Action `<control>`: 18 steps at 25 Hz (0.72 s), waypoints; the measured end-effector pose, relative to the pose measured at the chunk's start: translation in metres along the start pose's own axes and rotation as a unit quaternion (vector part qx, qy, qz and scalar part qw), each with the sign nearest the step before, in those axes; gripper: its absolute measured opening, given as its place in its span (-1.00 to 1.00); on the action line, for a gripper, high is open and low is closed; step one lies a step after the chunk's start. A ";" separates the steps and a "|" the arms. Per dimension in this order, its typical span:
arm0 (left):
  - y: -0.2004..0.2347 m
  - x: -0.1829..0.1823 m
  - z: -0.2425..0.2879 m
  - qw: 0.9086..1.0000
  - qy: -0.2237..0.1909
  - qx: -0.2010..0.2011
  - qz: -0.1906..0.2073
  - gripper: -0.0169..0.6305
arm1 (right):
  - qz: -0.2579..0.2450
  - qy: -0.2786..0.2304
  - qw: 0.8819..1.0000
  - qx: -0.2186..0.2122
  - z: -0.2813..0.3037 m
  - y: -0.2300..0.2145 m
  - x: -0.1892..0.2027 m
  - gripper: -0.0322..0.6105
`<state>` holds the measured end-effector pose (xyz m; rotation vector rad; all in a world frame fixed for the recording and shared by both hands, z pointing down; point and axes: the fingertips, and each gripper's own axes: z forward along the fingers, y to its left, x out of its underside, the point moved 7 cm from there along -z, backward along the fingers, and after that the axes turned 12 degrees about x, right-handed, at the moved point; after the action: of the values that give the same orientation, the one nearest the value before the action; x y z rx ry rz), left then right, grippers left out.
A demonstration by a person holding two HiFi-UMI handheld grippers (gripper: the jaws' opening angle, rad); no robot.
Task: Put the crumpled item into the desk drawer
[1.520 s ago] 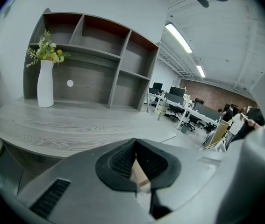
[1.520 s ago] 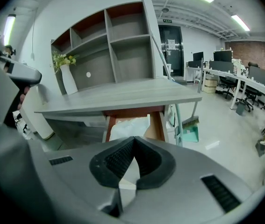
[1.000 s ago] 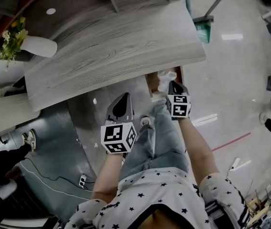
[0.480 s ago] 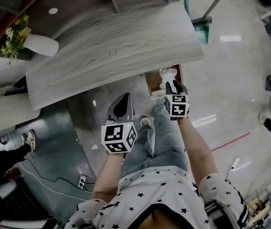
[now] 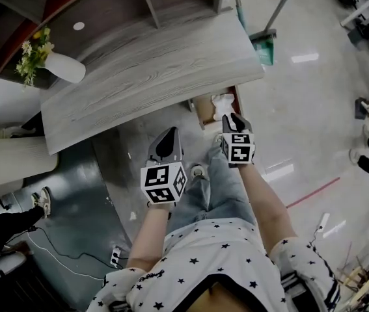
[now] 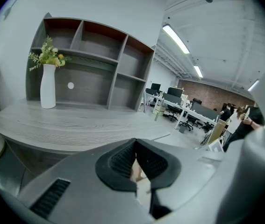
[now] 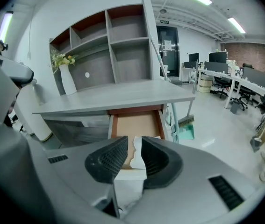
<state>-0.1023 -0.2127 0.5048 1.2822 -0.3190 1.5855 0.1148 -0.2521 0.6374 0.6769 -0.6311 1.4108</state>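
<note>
Head view: crumpled item (image 5: 223,103), white, lying inside the open drawer (image 5: 202,114) below the counter's (image 5: 145,70) front edge. Right gripper (image 5: 235,119) just behind it, tip at the drawer's front. Left gripper (image 5: 165,143) well apart, over the floor, idle. Dustpan (image 5: 264,46) near the counter's right corner.

Left gripper view: fingers drawn together, nothing between them. Counter top bare save a vase (image 6: 47,85) at the far end, with shelving (image 6: 99,69) behind.

Right gripper view: fingers apart and closing, pads clear of the crumpled item. It shows in the gap but appears to rest beyond them, at the drawer's front. Drawer floor otherwise bare.

Handling, judged: light, soft, springy paper or tissue, not fragile. A gentle pinch across its bulk would hold it. It is likely to unfold slightly when free.

Clearances: the counter edge overhangs the drawer's rear, so withdrawal looks safest straight back and upward. Drawer side walls stand close on either side. Open floor lies to the right.
</note>
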 end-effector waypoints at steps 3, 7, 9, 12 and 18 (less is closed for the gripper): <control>-0.007 -0.001 -0.011 1.000 -0.004 0.005 0.001 -0.91 | 0.006 -0.015 1.000 0.003 -0.025 0.003 -0.006 -0.70; -0.016 -0.004 -0.025 1.000 -0.009 0.013 0.007 -0.91 | 0.010 -0.036 0.999 0.005 -0.061 0.009 -0.016 -0.79; -0.021 -0.006 -0.033 1.000 -0.013 0.018 0.011 -0.91 | 0.012 -0.046 0.999 0.005 -0.080 0.012 -0.021 -0.85; -0.030 -0.007 -0.044 0.999 -0.018 0.026 0.015 -0.91 | 0.011 -0.066 0.998 0.001 -0.108 0.014 -0.027 -0.90; -0.044 -0.009 -0.069 0.998 -0.022 0.040 0.034 -0.91 | 0.021 -0.109 0.994 -0.022 -0.166 0.018 -0.040 -0.92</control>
<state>-0.1058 -0.1484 0.4532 1.3822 -0.3333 1.6425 0.0935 -0.1541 0.4982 0.7938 -0.8495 1.3674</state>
